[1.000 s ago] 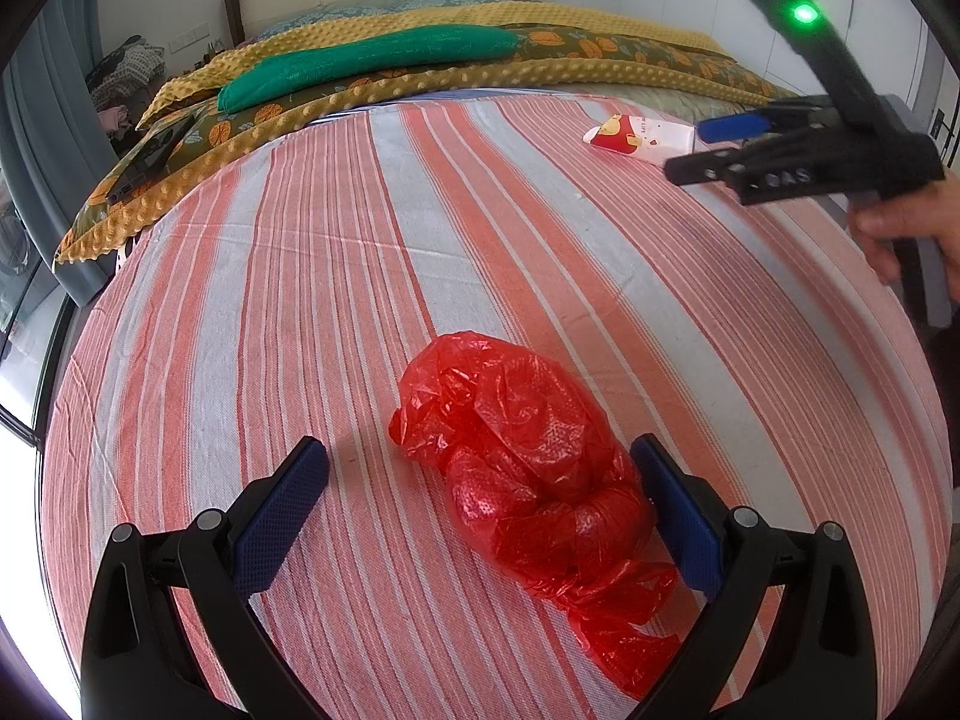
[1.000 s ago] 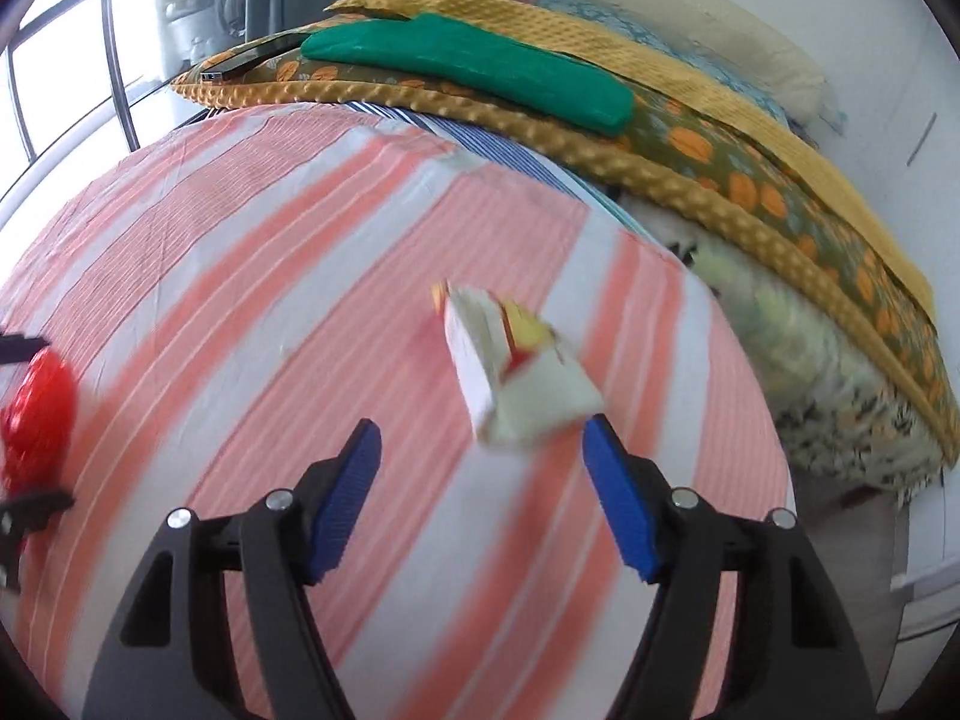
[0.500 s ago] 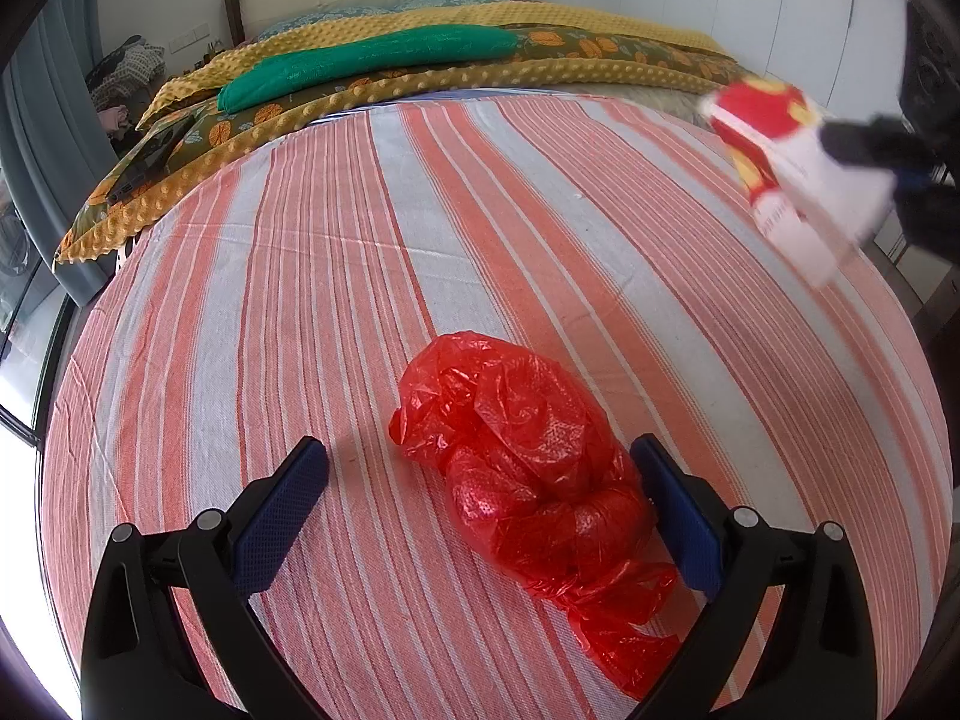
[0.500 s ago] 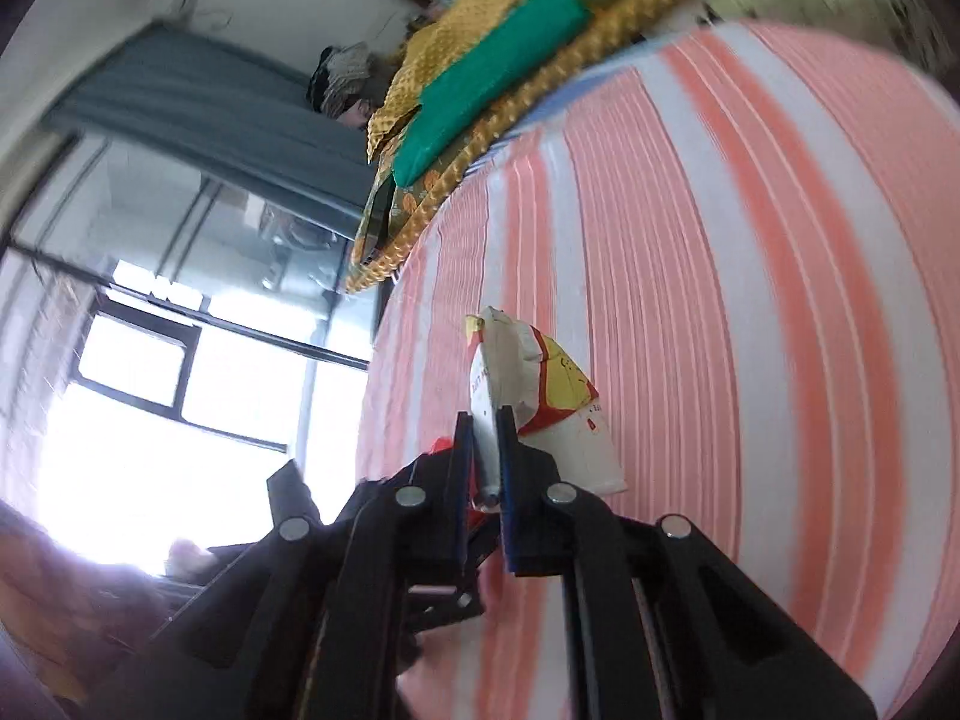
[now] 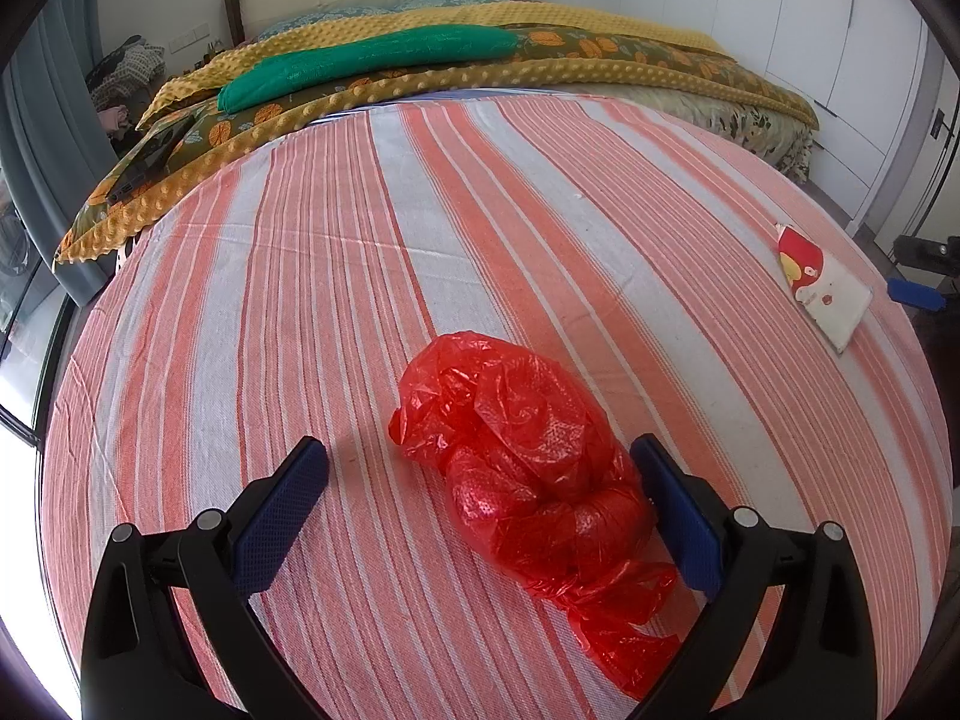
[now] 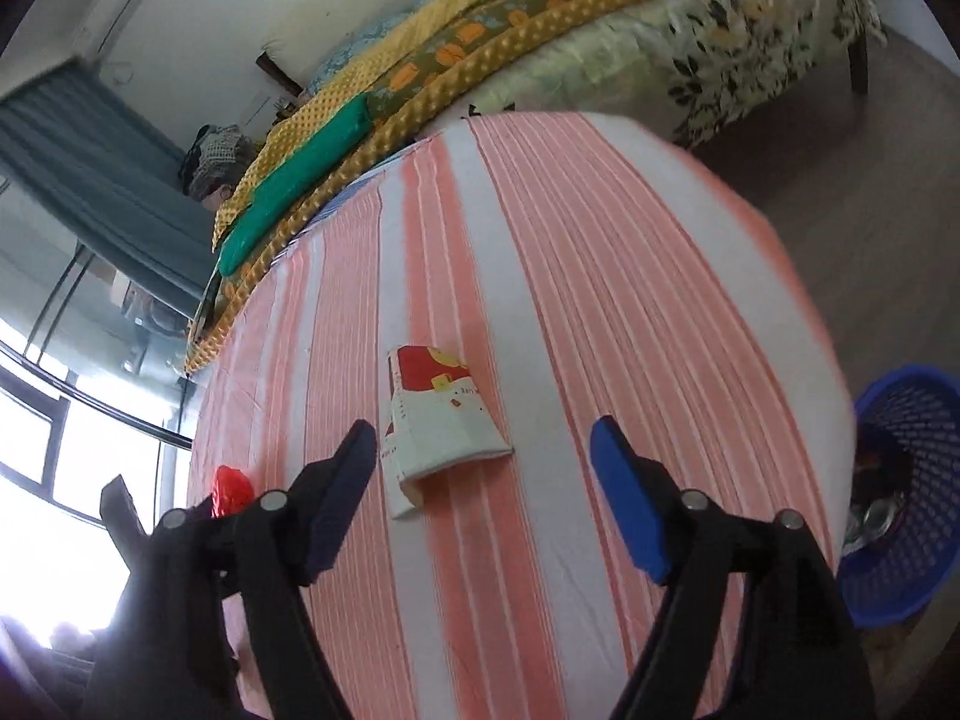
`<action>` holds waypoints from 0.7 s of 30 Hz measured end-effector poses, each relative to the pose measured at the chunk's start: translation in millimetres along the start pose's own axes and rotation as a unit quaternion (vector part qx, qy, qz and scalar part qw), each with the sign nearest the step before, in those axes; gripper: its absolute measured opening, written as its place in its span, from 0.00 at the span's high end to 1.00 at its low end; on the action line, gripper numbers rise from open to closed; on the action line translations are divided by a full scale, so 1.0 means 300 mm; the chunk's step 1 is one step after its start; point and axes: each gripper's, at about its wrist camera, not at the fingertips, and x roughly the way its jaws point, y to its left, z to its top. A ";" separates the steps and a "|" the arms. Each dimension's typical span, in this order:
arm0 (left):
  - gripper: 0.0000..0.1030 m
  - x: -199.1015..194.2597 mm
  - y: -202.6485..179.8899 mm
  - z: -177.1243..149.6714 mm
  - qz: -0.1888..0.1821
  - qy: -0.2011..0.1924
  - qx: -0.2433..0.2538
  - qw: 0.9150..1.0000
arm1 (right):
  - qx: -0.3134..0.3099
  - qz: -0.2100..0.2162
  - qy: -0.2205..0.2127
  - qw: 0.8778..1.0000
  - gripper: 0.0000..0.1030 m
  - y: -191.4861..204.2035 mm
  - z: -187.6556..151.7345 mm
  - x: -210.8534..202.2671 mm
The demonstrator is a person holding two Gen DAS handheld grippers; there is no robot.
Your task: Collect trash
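Your right gripper (image 6: 483,468) has just been opening, jaws wide, nothing held; the white-and-red wrapper (image 6: 435,426) lies flat on the striped cloth (image 6: 570,252) between its tips, short of the blue basket (image 6: 900,480). Re-pinch its edge firmly, carry it over the rim; your left gripper (image 5: 480,504) is open around the red bag (image 5: 528,456), not gripping.

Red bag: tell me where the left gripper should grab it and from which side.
Grip the red bag across its bulging crumpled middle, coming down from above. It lies loose on the striped sheet, already between the fingers of the open left gripper, its thin tail trailing toward the camera. The middle is probably the firmest hold; the tail would likely slip.
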 end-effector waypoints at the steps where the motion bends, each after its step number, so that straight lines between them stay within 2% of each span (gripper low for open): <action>1: 0.04 0.000 0.000 0.000 0.000 0.000 0.000 1.000 | -0.017 -0.004 -0.006 1.000 0.29 0.027 -0.034 -0.003; 6: 0.04 0.000 -0.001 0.001 0.000 0.000 0.000 1.000 | -0.078 -0.016 -0.016 0.997 0.29 0.109 -0.150 0.002; 11: 0.04 0.000 0.000 0.000 0.000 0.000 0.000 1.000 | -0.114 -0.027 -0.028 0.993 0.29 0.146 -0.204 -0.012; 21: 0.04 0.000 -0.001 0.000 0.000 0.000 0.000 1.000 | -0.133 -0.036 -0.045 0.989 0.29 0.178 -0.239 -0.029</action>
